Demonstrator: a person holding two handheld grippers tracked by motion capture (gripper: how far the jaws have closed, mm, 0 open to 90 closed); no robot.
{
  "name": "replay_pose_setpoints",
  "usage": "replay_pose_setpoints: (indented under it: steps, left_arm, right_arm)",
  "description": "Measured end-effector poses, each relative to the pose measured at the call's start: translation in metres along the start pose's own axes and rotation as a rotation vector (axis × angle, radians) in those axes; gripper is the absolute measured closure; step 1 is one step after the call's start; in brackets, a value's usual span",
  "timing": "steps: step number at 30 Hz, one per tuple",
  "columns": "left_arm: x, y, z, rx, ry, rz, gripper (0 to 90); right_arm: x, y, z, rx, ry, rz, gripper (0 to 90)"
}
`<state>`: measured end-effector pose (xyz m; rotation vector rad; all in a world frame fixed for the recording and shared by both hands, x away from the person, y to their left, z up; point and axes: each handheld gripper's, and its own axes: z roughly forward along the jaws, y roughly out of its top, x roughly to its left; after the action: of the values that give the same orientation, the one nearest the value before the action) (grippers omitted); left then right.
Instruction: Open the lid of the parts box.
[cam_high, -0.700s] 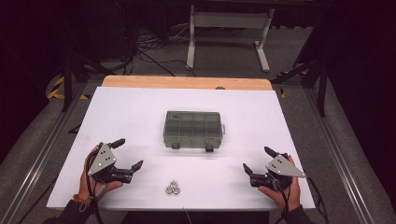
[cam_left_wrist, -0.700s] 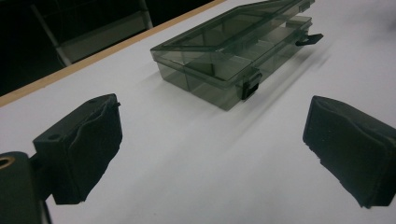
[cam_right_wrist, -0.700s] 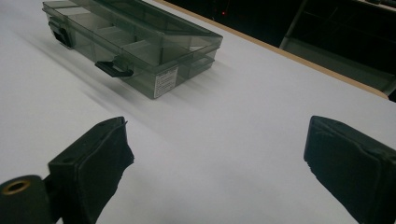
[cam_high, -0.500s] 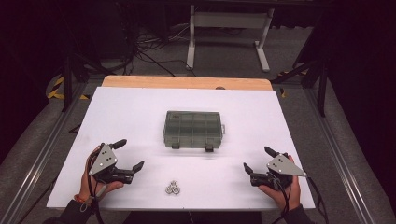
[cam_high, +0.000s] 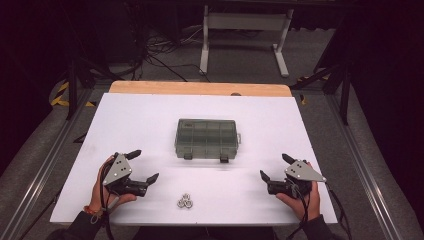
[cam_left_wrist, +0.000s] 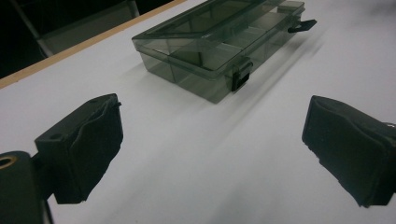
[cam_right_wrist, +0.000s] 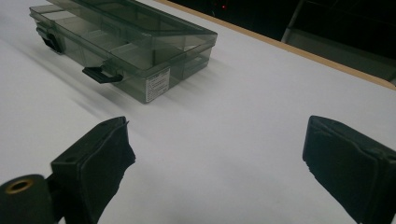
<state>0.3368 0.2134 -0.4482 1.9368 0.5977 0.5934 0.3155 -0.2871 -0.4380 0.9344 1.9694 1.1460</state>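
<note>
High view: left gripper (cam_high: 144, 166) and right gripper (cam_high: 276, 167), both spread and empty, flank the closed compartment box (cam_high: 206, 137)

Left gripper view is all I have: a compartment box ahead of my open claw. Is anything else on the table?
Observer: Yes, a cluster of small metal pieces lies near the front edge of the table, between your hands.
Operator: Where is the right claw?
Observer: The right claw is at the front right, open and empty, apart from the box.
Operator: Any marking on the box?
Observer: A white label sits on its right end wall.
</note>
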Motion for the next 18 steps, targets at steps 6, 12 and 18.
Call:
replay_pose_setpoints:
  steps: [6, 12, 18]
  left_arm:
    - [0.004, 0.003, 0.005, -0.003, 0.003, 0.001, 5.6]
    - [0.007, 0.008, 0.013, -0.008, 0.004, 0.002, 5.6]
    - [0.009, 0.010, 0.027, 0.027, -0.013, 0.010, 5.9]
  right_arm:
    - [-0.003, 0.003, 0.004, -0.002, 0.007, 0.006, 8.2]
    - [-0.004, 0.007, 0.005, -0.008, 0.009, -0.001, 8.2]
    - [-0.007, 0.013, 0.006, -0.009, 0.013, -0.005, 8.2]
